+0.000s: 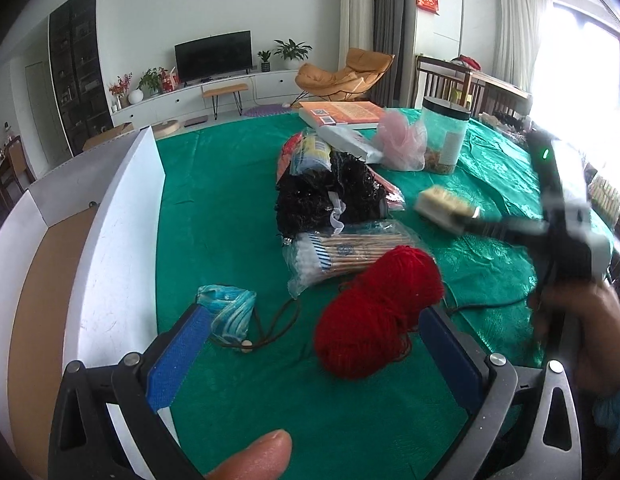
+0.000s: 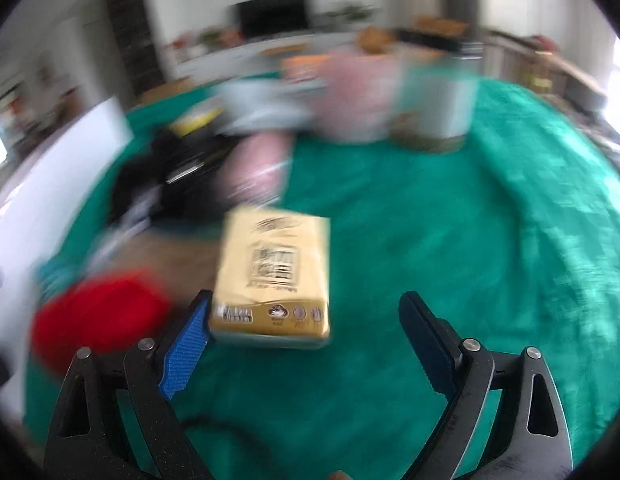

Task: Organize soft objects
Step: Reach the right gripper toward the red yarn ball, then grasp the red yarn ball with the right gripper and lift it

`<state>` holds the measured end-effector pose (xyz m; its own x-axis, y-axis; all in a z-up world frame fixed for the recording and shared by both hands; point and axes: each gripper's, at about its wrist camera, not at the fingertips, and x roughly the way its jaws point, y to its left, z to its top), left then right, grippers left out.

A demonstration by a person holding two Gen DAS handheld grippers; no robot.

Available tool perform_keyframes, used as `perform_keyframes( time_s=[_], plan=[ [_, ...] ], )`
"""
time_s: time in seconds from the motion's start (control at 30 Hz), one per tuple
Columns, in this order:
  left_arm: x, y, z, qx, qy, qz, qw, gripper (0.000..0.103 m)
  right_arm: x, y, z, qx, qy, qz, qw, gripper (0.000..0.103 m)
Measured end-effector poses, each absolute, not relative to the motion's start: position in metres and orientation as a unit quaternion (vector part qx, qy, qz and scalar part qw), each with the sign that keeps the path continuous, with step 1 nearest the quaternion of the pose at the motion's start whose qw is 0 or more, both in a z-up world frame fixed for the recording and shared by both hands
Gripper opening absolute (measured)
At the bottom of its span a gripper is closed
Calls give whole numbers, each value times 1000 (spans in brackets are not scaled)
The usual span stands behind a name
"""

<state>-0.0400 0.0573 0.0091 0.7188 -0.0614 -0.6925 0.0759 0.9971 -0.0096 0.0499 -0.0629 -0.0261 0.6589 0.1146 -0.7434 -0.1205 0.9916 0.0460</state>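
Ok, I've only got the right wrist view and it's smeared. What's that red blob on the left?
Observer: A ball of red yarn, lying on the green cloth.
Operator: Is the left tool on it?
Observer: The left tool is open, its fingers spread either side of the yarn, not clamping it.
Operator: Any container nearby?
Observer: Yes, a white box with a brown floor stands open at the cloth's left edge.
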Motion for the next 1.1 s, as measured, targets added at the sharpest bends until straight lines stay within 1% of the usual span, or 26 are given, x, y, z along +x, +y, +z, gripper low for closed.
perform_keyframes(
  time_s=[0.07, 0.1, 0.17, 0.27, 0.37, 0.47, 0.53, 0.7, 0.8, 0.87, 0.93, 0.97, 1.03, 1.1],
  plan=[
    [-42, 62, 11, 9, 371, -34, 928, 103, 62, -99, -14, 49, 387, -16, 921, 93],
    [-42, 64, 14, 9, 368, -32, 929, 103, 61, -114, -6, 75, 374, -23, 924, 93],
    [-42, 72, 21, 1, 360, -25, 933, 103, 48, -118, 8, 76, 354, 12, 932, 93],
    [-36, 90, 37, -31, 345, -12, 938, 103, 21, -91, 10, 49, 371, 137, 917, 93],
    [-34, 102, 50, -54, 333, -3, 941, 103, -2, -36, -1, 36, 402, 280, 871, 93],
    [-36, 100, 50, -49, 333, -3, 942, 103, -13, 18, -12, -22, 418, 322, 849, 93],
    [-38, 93, 43, -38, 342, -7, 939, 103, -10, 34, -18, -45, 422, 297, 855, 93],
    [-36, 65, 14, -18, 381, -35, 924, 103, -2, -26, -22, 50, 444, 205, 871, 93],
    [-30, 44, -7, 1, 405, -50, 913, 103, -3, -64, -9, 20, 408, 74, 910, 93],
    [-26, 34, -20, 10, 423, -53, 904, 103, 3, -97, 0, 35, 387, 3, 921, 93],
    [-24, 28, -30, 16, 434, -57, 899, 103, 10, -120, 0, 19, 369, -78, 926, 93],
    [-23, 25, -35, 22, 439, -56, 896, 103, 16, -127, -3, 25, 374, -92, 923, 93],
    [-17, 17, -44, 34, 450, -56, 891, 103, 22, -141, -12, 75, 395, -94, 911, 93],
    [-9, 9, -51, 44, 459, -51, 886, 103, 15, -151, -11, 100, 385, -117, 910, 93]
  ],
)
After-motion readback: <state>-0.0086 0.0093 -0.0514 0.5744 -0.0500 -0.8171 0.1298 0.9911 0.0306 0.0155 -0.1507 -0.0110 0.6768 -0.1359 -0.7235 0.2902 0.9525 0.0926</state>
